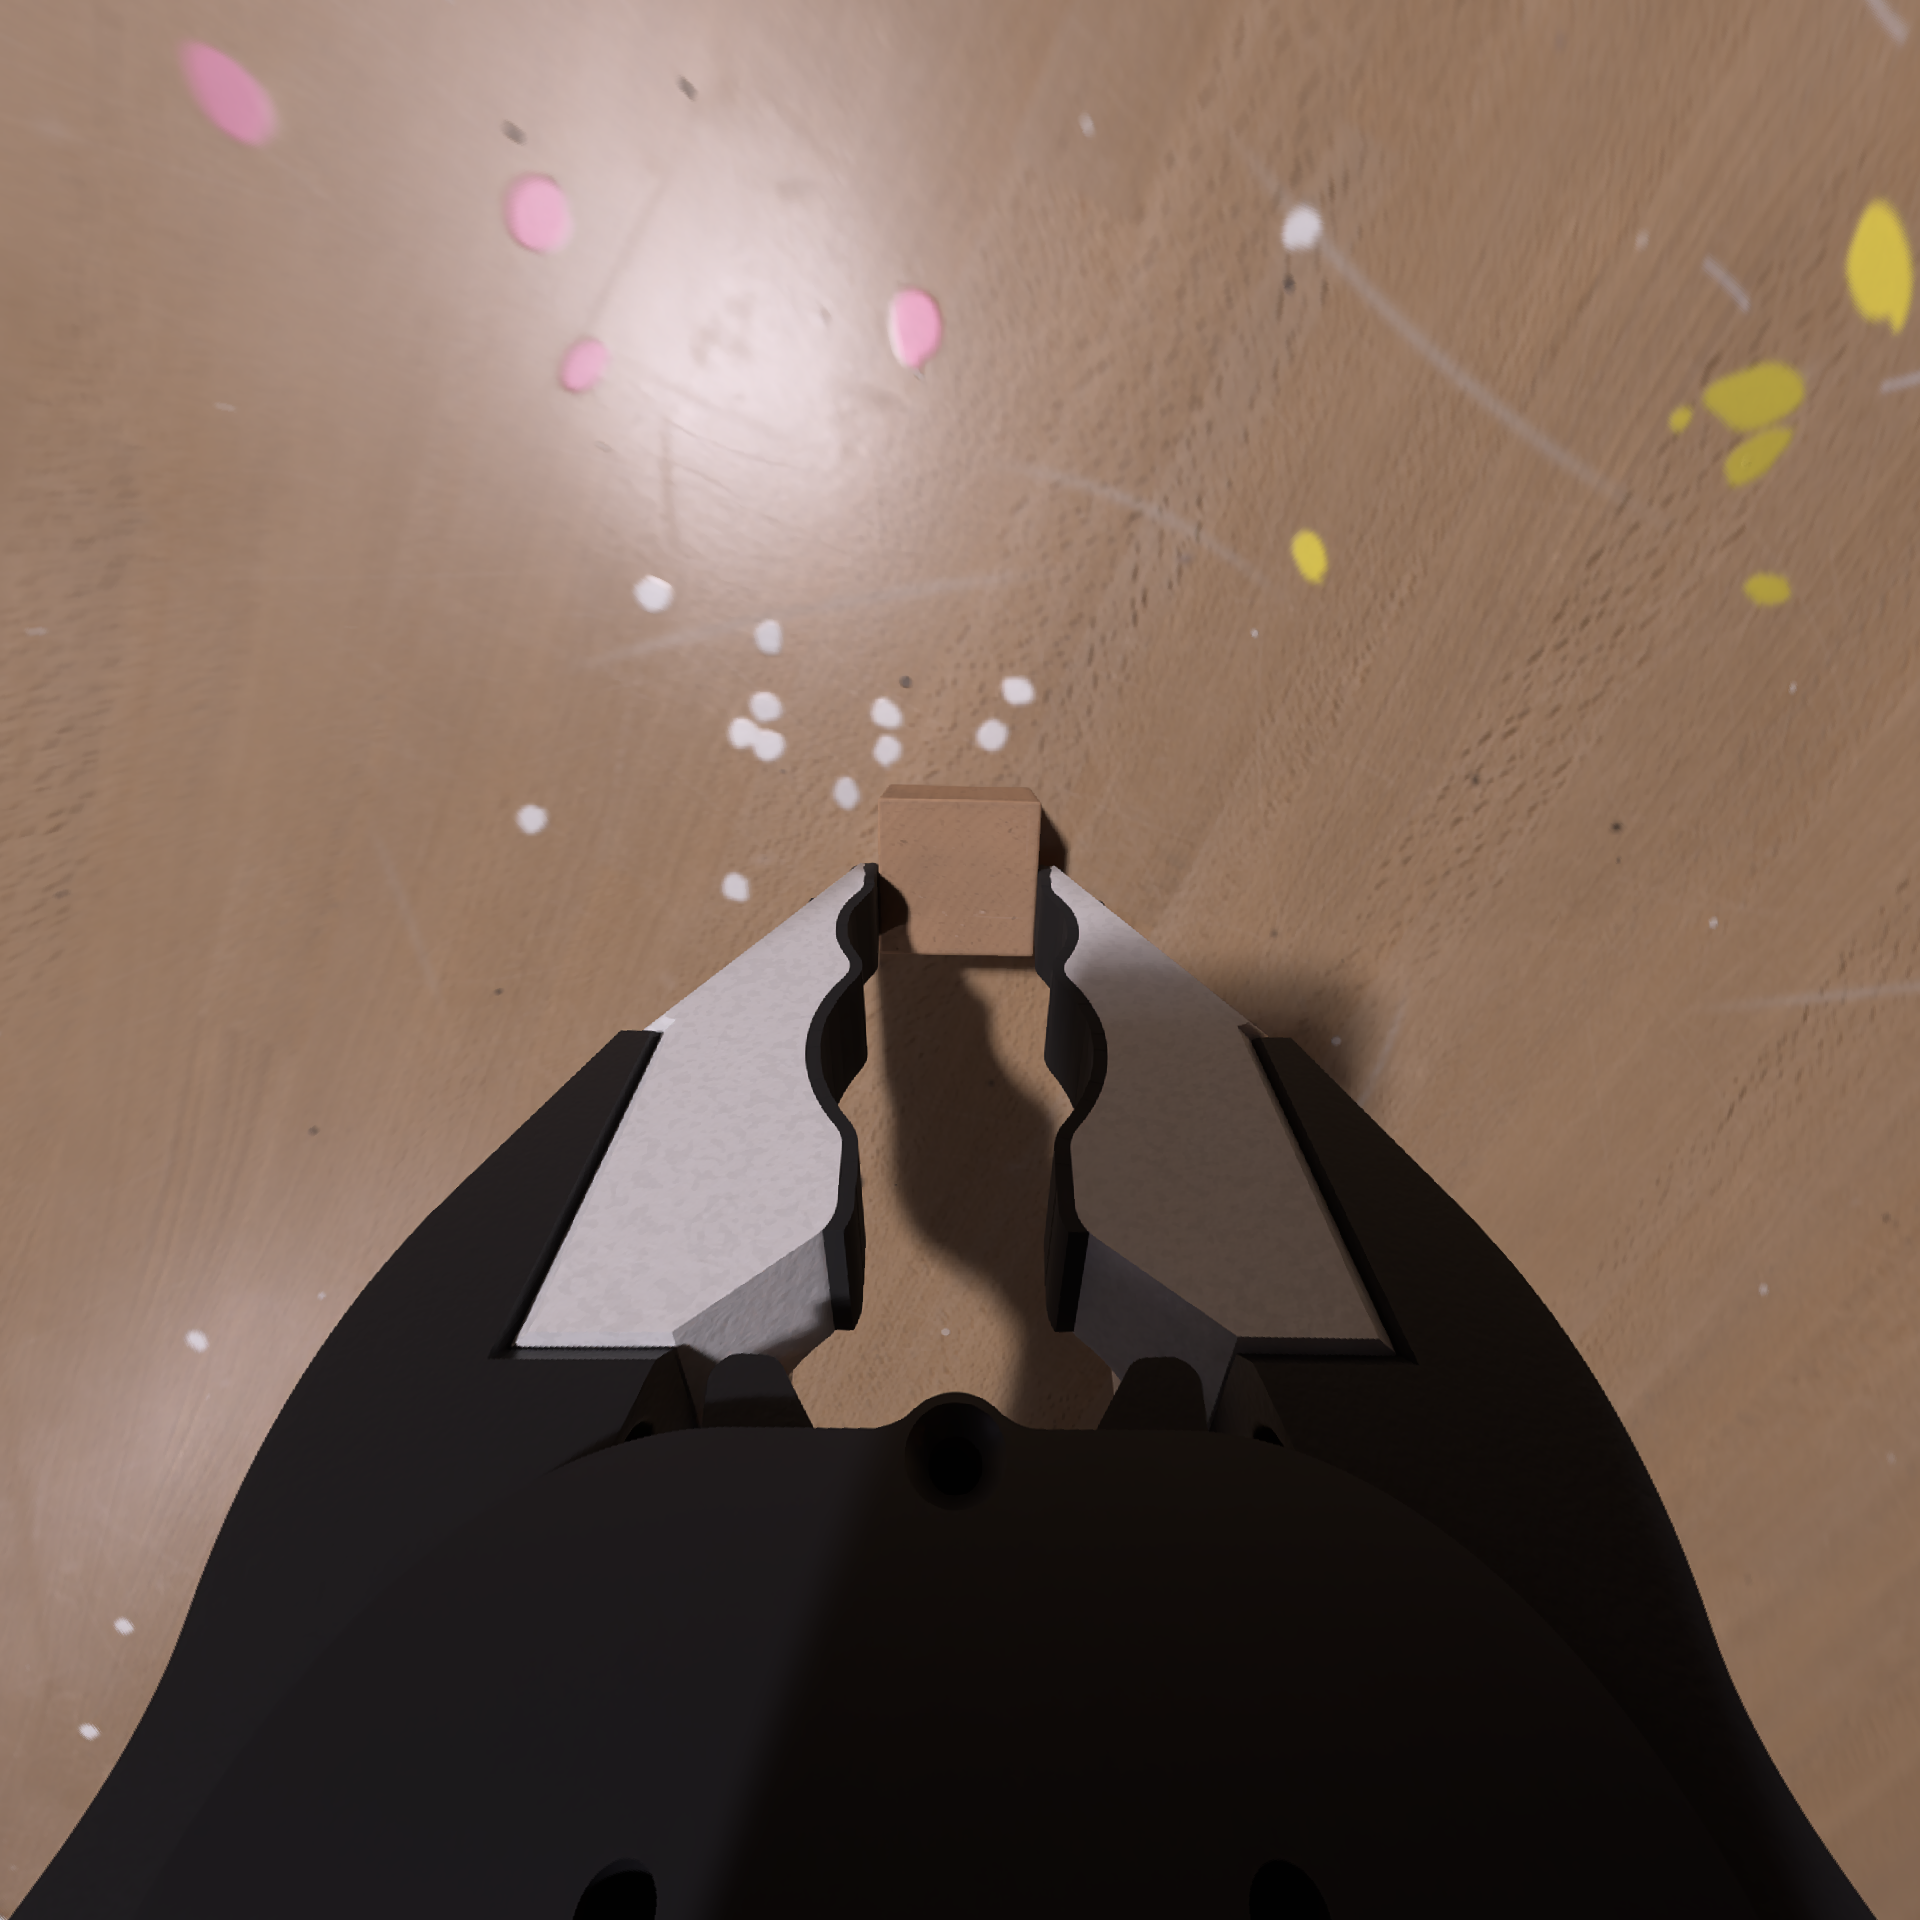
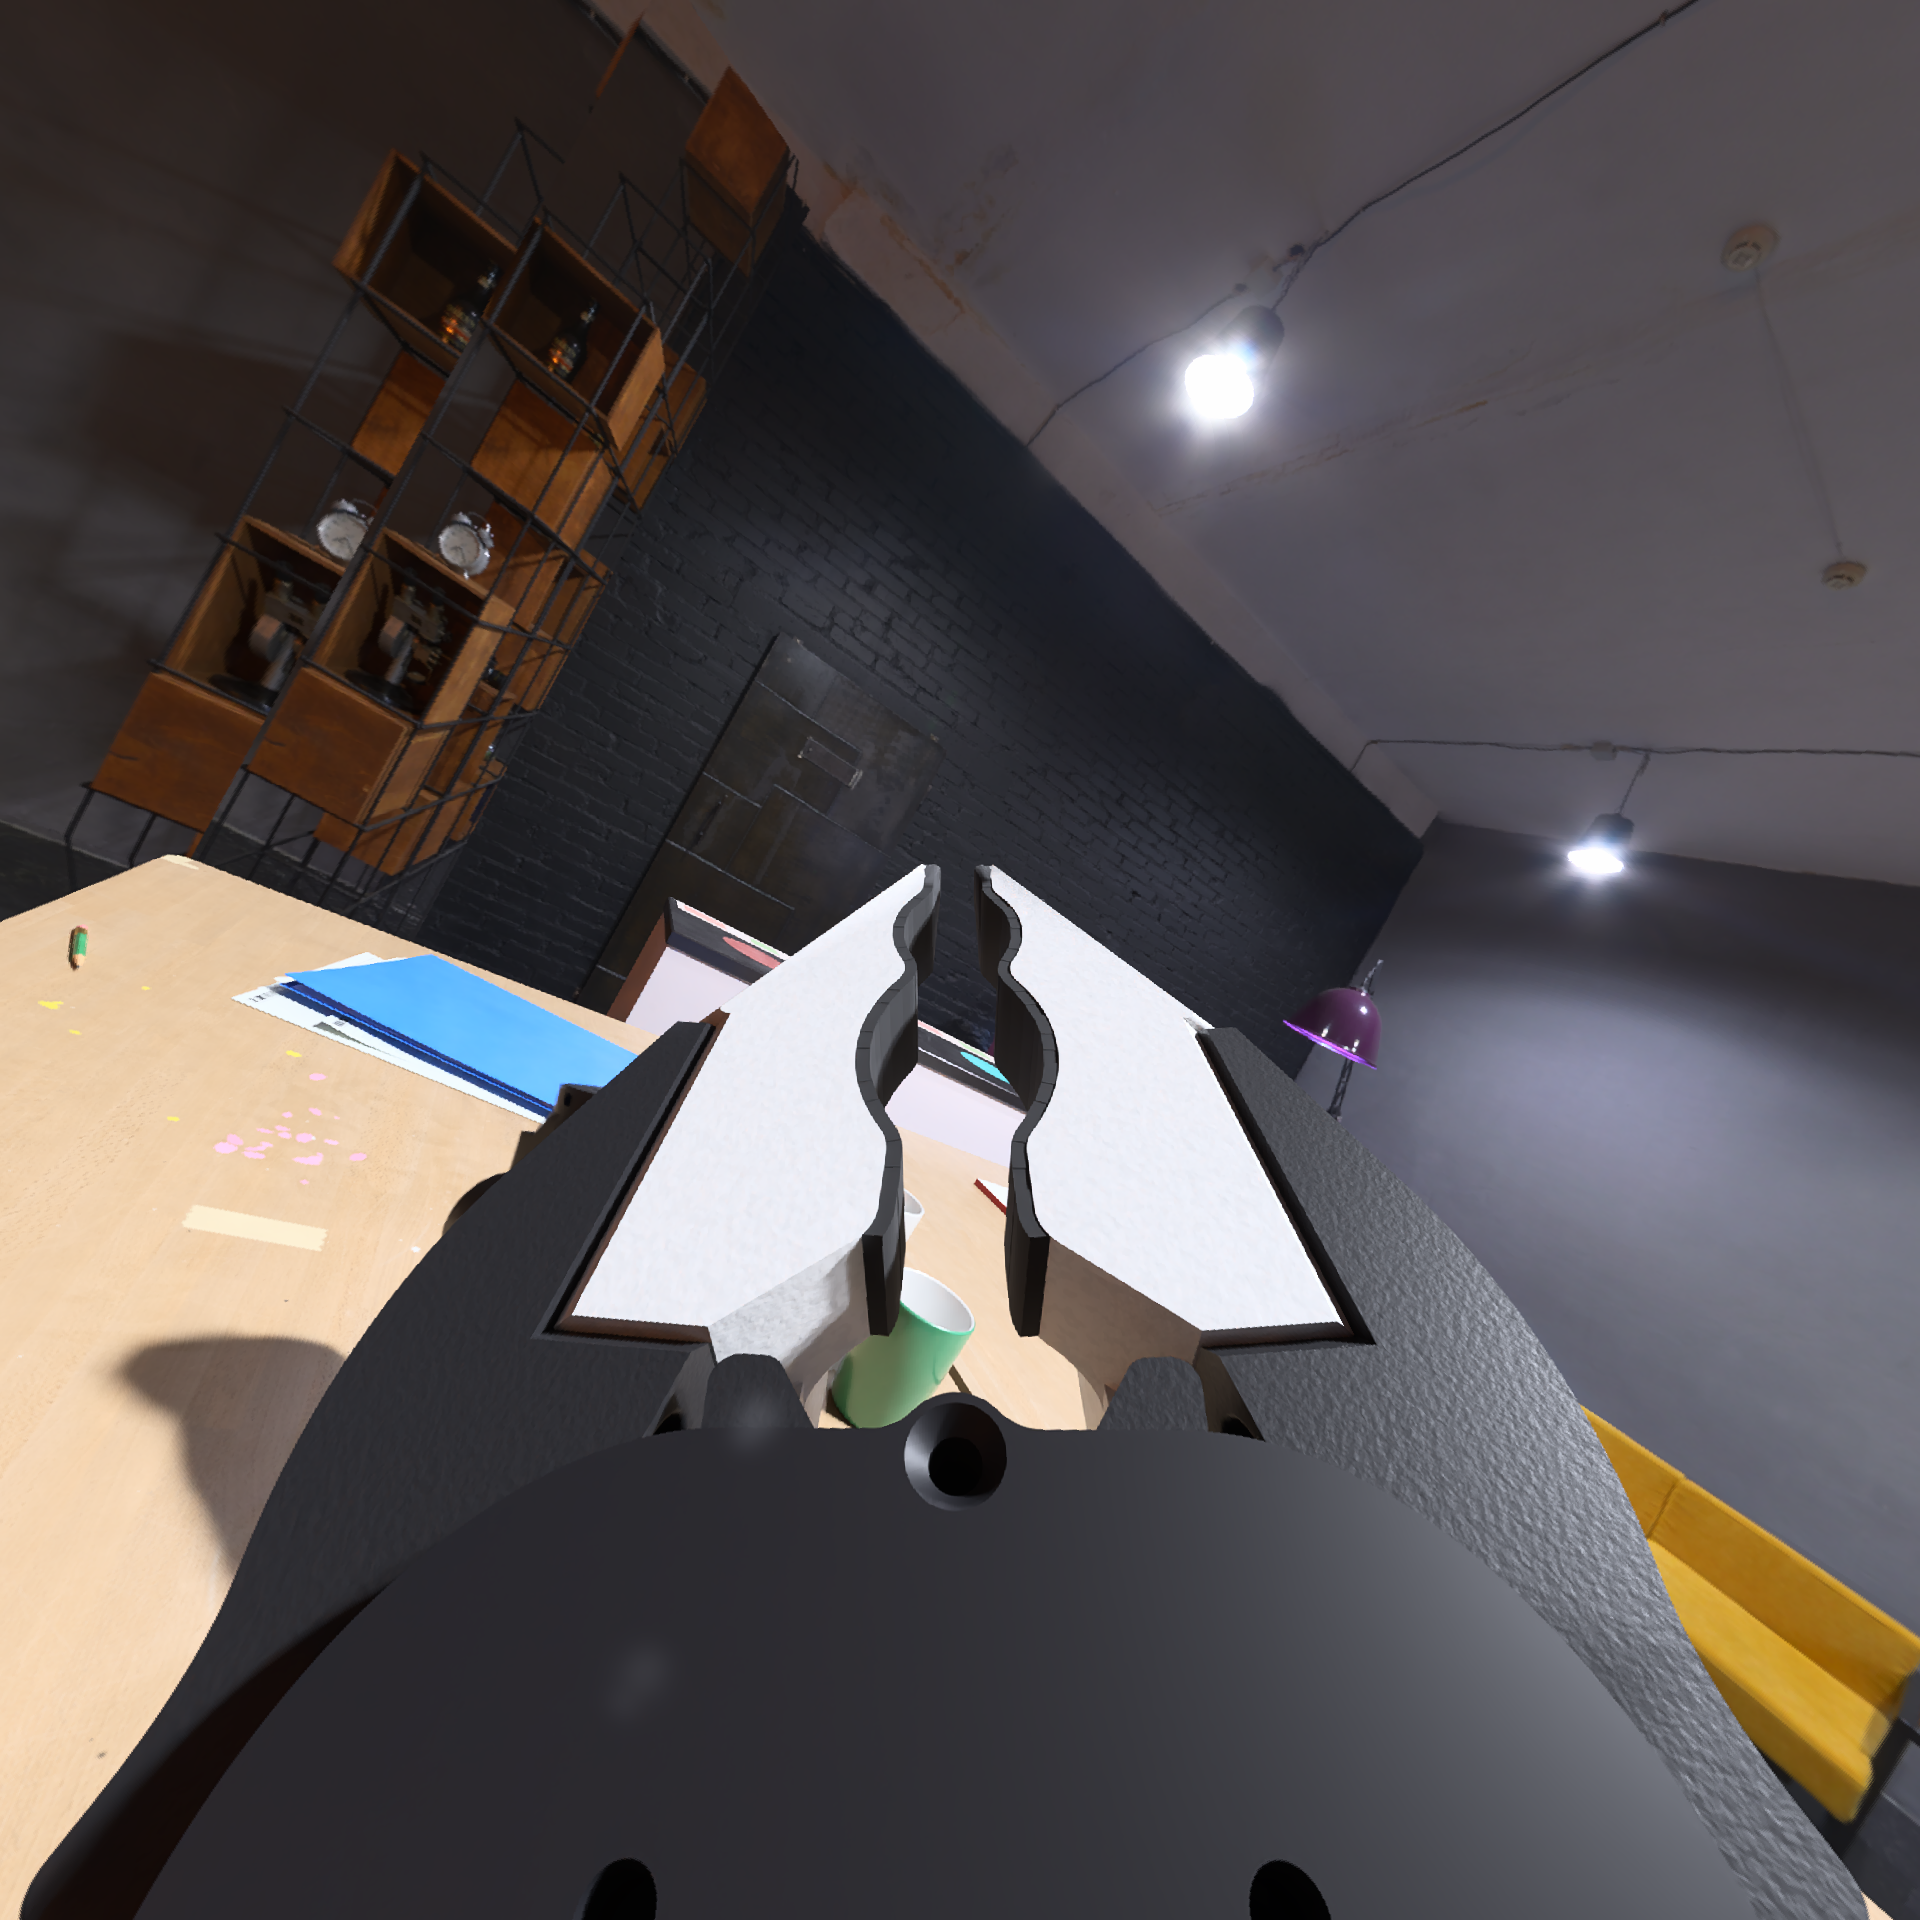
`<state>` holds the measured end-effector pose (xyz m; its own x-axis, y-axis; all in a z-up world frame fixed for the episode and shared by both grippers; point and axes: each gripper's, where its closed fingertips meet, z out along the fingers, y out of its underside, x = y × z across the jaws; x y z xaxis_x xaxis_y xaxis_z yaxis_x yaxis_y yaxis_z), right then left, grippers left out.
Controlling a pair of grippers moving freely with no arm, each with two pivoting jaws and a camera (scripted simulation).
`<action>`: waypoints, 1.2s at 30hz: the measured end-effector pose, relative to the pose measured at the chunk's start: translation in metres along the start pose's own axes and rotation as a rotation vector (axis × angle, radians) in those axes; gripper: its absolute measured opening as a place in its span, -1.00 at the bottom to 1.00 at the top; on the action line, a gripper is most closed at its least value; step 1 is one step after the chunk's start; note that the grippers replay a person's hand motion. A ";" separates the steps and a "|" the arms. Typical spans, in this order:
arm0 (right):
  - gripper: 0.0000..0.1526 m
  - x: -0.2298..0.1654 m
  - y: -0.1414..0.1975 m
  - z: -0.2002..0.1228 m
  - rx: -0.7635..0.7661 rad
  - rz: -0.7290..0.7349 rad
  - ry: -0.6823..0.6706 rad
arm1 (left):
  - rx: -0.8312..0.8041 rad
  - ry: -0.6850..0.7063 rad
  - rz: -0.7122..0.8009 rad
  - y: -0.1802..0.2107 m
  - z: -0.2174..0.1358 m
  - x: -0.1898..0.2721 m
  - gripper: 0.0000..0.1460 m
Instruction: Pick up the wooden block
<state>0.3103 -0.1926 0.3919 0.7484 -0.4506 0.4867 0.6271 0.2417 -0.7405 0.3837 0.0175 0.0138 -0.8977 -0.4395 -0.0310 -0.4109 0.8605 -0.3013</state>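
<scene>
The wooden block (image 1: 958, 868) is a small tan cube, seen in the left wrist view between my left gripper's fingertips. My left gripper (image 1: 958, 894) points down at the wooden table (image 1: 1455, 935). Its jaws are closed against the block's two sides, and both fingertips touch it. I cannot tell whether the block rests on the table or hangs just above it. My right gripper (image 2: 958, 883) is held high and tilted, pointing toward a dark brick wall. It holds nothing, and only a narrow slit shows between its tips. The block does not show in the right wrist view.
Pink (image 1: 537, 213), white (image 1: 767, 709) and yellow (image 1: 1754, 395) paint spots mark the table. The right wrist view shows a green cup (image 2: 914, 1361), a blue folder (image 2: 457, 1023), a pencil stub (image 2: 77, 943), a wire-and-wood shelf (image 2: 416, 540), a purple lamp (image 2: 1340, 1023) and a yellow sofa (image 2: 1766, 1662).
</scene>
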 end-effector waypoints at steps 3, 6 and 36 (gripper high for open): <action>-0.92 0.003 0.003 -0.001 -0.013 -0.001 0.008 | 0.106 -0.061 -0.037 -0.010 -0.018 -0.003 -0.60; -0.92 0.004 0.007 0.000 -0.033 0.005 0.004 | 0.224 -0.130 -0.030 -0.028 -0.051 0.004 -0.60; -0.92 -0.170 0.055 0.045 -0.411 0.075 -0.561 | 0.776 -0.165 0.329 -0.020 -0.203 0.092 -0.60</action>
<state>0.2274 -0.0636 0.2892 0.8545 0.0935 0.5110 0.5194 -0.1398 -0.8430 0.2771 0.0117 0.2100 -0.8927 -0.2823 -0.3514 0.1453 0.5577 -0.8172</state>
